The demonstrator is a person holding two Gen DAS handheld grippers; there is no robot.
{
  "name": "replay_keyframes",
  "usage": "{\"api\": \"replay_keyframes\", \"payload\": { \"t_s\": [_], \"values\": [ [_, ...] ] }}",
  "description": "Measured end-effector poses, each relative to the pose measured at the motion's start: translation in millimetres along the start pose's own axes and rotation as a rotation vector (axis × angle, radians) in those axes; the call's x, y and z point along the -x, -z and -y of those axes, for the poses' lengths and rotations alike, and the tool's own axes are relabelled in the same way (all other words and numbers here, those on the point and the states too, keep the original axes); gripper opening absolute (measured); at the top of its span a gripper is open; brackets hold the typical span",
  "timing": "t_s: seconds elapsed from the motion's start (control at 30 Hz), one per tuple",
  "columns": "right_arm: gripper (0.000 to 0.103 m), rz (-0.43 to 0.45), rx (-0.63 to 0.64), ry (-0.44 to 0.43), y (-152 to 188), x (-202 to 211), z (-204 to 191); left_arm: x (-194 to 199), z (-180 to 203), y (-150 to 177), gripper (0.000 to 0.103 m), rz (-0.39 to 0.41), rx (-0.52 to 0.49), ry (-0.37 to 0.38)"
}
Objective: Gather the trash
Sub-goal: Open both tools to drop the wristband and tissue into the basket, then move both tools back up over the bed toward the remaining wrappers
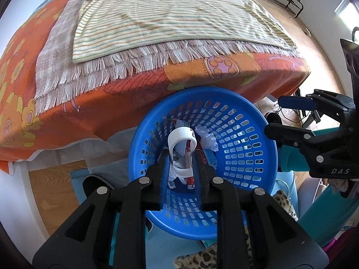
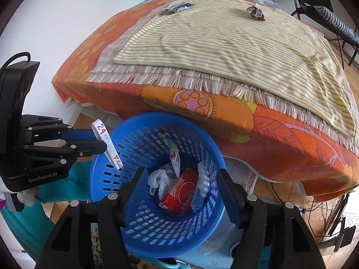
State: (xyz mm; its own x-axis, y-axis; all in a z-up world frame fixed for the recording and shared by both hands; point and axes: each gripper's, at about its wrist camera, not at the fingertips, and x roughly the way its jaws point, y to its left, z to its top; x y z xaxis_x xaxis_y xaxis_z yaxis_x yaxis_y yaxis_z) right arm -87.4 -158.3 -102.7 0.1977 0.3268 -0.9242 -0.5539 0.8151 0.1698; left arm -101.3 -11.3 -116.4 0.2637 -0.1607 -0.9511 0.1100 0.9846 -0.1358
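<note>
1. The left gripper point(image 1: 181, 154) hangs over the blue basket point(image 2: 107, 168) with a white paper band point(image 1: 182, 150) pinched between its nearly closed jaws. The right-wrist view shows the band point(image 2: 107, 143) sticking out above and below the pads, right over the basket's left rim. If it lets go here, the strip is light and curled, so I think it could flutter outside the rim rather than in.

2. The band could also cling to a pad. It's thin and looped, so it might ride back up with the gripper.

3. The right gripper point(image 2: 181, 192) is wide open with nothing between its jaws, right above the trash already in the basket: a red wrapper point(image 2: 181, 196), crumpled white plastic point(image 2: 160, 180) and a colourful packet point(image 2: 174, 154). If it dips, a finger could snag the mesh wall or drag something out.

4. The basket sits low against the near edge of the orange bedspread point(image 2: 280, 139), on what looks like soft stuff. Can't tell how steady it is. A knock from either gripper could tip it and dump everything.

5. There are 2 wrappers on the striped blanket point(image 2: 224, 44), both far from the basket: a dark one point(image 2: 255, 13) on the right and a blue-green one point(image 2: 179, 6) on the left. It's a long reach, and a sloppy pinch could grab blanket instead.
</note>
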Motion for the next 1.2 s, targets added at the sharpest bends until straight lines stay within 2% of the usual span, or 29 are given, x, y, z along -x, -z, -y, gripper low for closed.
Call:
{"api": "replay_keyframes", "payload": {
  "t_s": [0.13,0.3,0.37,0.8,1.2],
  "values": [
    [0.074,-0.003,-0.009,0.004,-1,-1,3,-2,0,-1,0.040,-0.002,0.002,-0.002],
    [0.083,-0.003,-0.025,0.005,-2,-2,8,-2,1,-3,0.043,-0.008,-0.002,0.000],
    [0.084,-0.006,-0.031,0.006,-4,-3,10,-2,1,-3,0.051,-0.011,-0.003,0.003],
    [0.087,-0.006,-0.050,0.015,-18,-5,20,-1,-1,-14,0.054,-0.014,-0.003,0.027],
    [0.092,0.048,-0.054,0.035,-63,13,41,22,-26,-70,0.054,0.067,-0.021,-0.010]
  ]
}}
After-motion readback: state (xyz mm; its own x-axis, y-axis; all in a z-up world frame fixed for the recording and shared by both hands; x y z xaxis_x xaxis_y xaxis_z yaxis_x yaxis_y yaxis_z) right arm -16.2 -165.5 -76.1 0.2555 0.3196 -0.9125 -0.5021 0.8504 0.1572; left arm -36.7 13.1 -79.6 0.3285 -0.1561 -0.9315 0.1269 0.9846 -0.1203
